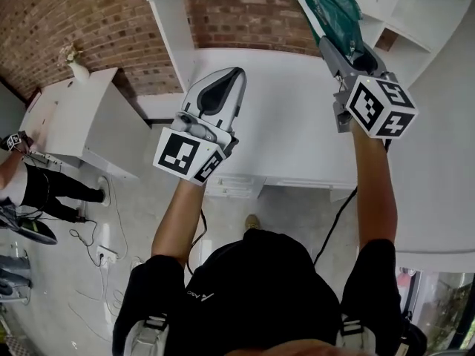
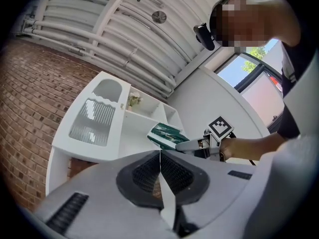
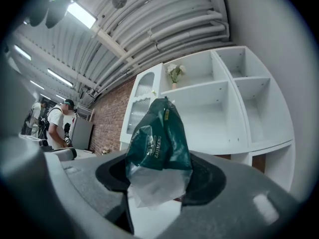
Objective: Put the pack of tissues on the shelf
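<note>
Half done: your right gripper [image 3: 159, 183] clamps the crinkly green plastic tissue pack [image 3: 157, 143] by the white shelf unit [image 3: 199, 89], not placed yet, w/ left gripper [image 2: 160, 169] pinched closed, empty.

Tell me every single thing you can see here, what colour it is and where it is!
pack of tissues: one, green with a clear end, held up in front of the shelf
shelf: one, white, open compartments, against the wall
vase of flowers: one, pale flowers with green leaves, in an upper shelf compartment
brick wall: one, red-brown, behind the shelf
counter: one, white, below the shelf
low cabinet: one, white, at the left by the brick wall
cables: several, white and black, on the floor at the left
bystander: one, white shirt, far left
arms: two, bare, black sleeves, reaching forward
left gripper: one, grey, jaws together, empty
right gripper: one, grey, clamped on the pack of tissues
</note>
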{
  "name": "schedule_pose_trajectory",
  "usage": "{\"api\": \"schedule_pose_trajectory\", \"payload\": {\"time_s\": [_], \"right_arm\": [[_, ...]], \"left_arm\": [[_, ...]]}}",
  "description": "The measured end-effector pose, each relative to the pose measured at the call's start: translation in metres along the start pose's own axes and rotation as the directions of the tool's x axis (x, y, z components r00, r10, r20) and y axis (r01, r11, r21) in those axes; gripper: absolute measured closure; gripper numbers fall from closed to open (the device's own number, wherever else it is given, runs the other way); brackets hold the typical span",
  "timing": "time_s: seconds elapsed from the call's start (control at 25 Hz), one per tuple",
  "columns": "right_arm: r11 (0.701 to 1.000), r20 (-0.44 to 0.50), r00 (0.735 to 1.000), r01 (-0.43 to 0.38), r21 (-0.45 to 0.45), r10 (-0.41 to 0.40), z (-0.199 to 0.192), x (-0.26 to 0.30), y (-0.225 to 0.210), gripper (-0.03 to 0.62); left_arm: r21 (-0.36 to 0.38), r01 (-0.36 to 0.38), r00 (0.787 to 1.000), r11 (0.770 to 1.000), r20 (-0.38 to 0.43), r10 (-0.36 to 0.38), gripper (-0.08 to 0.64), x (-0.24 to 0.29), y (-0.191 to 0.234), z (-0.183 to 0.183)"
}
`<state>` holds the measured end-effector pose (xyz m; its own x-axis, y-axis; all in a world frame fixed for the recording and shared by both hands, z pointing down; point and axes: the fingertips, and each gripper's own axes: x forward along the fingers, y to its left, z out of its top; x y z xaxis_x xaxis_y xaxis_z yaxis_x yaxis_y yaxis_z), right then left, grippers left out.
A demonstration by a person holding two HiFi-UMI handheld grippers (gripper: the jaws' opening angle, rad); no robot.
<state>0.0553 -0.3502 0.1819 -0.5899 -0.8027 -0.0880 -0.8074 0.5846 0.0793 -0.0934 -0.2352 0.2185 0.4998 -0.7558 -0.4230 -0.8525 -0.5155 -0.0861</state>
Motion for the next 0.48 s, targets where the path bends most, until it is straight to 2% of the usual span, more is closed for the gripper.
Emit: {"api": "schedule_pose_trajectory", "payload": {"time_s": [0.2,0.48], "right_arm": [[0.998,-0.08,0.997,-0.017,-0.054,0.013,0.002,0.067,-0.028,0.33],[0.994,-0.2,0.98,-0.017,-0.108,-0.004,0.002,0.137,-0.043,0.329]], "left_arm": [[0.015,-0.007,1.0,1.0,-0.004,0.007,0.558,0.038,0.035,-0.019],[0.01,0.041,0.999,0.999,-0.014,-0.041,0.558,0.072,0.067,-0.037]]}}
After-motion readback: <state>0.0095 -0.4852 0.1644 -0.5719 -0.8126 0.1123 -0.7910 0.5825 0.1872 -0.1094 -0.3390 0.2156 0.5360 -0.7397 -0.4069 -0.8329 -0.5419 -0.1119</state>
